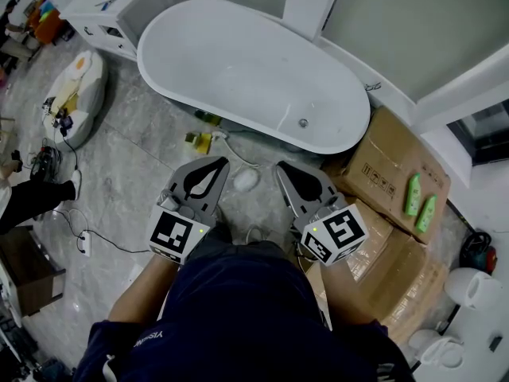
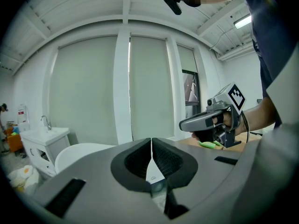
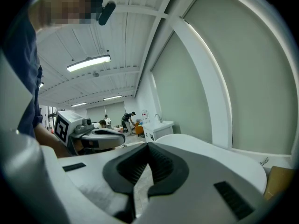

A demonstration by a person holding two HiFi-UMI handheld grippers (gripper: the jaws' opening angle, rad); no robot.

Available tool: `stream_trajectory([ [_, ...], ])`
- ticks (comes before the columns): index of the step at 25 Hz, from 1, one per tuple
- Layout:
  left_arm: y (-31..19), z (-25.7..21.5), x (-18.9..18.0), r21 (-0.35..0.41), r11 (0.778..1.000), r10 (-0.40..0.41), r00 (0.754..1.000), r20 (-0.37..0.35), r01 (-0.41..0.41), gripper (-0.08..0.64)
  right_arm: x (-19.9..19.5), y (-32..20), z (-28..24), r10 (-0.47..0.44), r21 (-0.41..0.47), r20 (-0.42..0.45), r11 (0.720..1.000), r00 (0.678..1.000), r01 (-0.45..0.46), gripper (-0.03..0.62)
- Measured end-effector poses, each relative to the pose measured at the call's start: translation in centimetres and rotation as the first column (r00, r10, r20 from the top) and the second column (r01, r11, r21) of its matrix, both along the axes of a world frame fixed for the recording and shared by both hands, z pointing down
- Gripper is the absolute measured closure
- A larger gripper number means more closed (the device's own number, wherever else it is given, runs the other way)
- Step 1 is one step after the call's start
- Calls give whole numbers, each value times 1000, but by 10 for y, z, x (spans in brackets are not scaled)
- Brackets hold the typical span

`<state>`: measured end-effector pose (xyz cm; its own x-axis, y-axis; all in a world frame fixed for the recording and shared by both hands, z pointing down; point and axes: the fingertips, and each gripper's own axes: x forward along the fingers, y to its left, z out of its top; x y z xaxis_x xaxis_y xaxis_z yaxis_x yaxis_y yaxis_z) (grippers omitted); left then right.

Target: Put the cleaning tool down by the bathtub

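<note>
Locate tub [image 1: 238,70] at top centre of head view: white, freestanding, oval, with drain [image 1: 303,122] near its right end.

Note tool [image 1: 245,179] on floor [image 1: 135,142], just beside tub base: white, rounded, with a white cord or handle running up and left toward tub (kind not readable at this size). Seen from above in the gap between the two gripper tips, touched by neither.

Read left gripper [image 1: 218,164] as clenched: jaws pressed together along their whole length in left gripper view, nothing between pads [image 2: 161,157].

Read right gripper [image 1: 281,167] likewise: jaws closed on each other in right gripper view, empty.

Both held side by side, near each other, pointing toward tub, marker cubes toward body.

Surroundings, head view:
- Against tub base, left of tool: small yellow item [image 1: 199,141] and green item [image 1: 208,118], both on floor.
- Right of tub: boxes [image 1: 382,161] of brown cardboard, stacked, touching tub's right end or just beside it (cannot tell which).
- On top box: two green bottles [image 1: 413,194], lying side by side.
- Upper left: white vanity [image 1: 119,6], with tap visible in left gripper view.
- Left of tub, on floor: white bag [image 1: 79,82].
- At left edge: a person's leg [image 1: 32,197], dark trousers, white shoe.
</note>
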<state>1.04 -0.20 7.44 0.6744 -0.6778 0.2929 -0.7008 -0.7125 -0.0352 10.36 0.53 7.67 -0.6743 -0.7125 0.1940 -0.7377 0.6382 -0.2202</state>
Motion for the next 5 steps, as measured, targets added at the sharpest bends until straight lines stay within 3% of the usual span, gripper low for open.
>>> stream_trajectory([
  [5,1,0,2,13,1000,2,1000,19,-2,525,0,1,1,-6,3,-3,1000,1000,6,589],
])
